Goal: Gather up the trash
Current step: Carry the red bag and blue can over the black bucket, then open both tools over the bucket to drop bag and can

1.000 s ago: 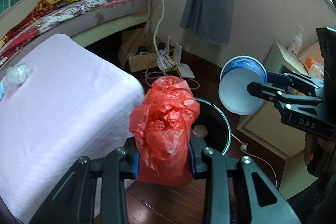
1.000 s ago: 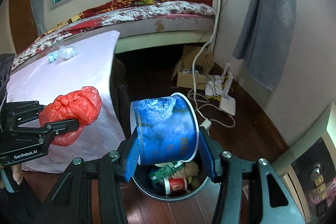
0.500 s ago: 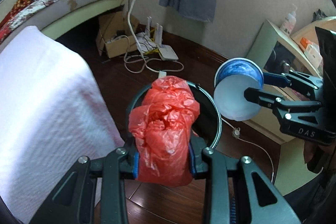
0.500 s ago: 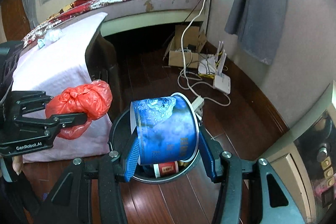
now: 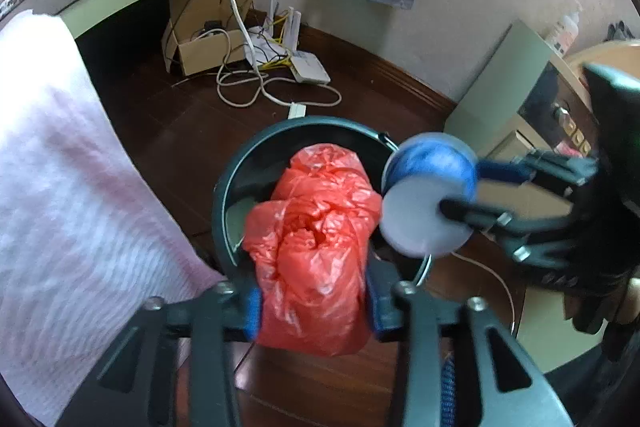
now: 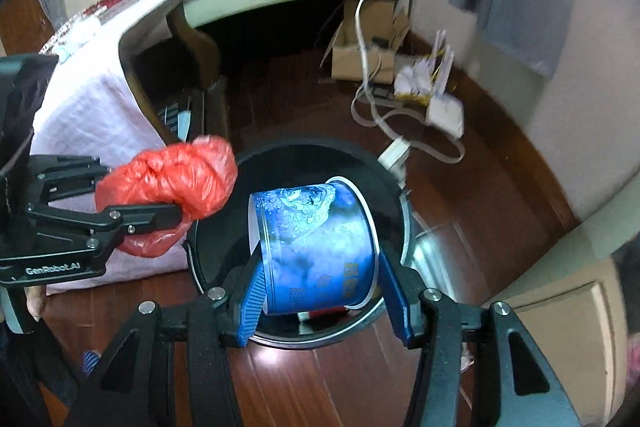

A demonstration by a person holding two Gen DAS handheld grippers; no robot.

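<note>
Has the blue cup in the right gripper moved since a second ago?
Yes. The blue cup came down toward the black bin and now sits over its opening, where before the bin lay mostly below it.

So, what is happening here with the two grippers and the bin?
A person is throwing trash away with two handheld grippers. The left gripper has a crumpled red plastic bag between its fingers, and the right gripper has a blue paper cup. Both hang right above the dark round bin on the wooden floor. The fingers of both have just been opening, so the two things seem about to drop in.
</note>
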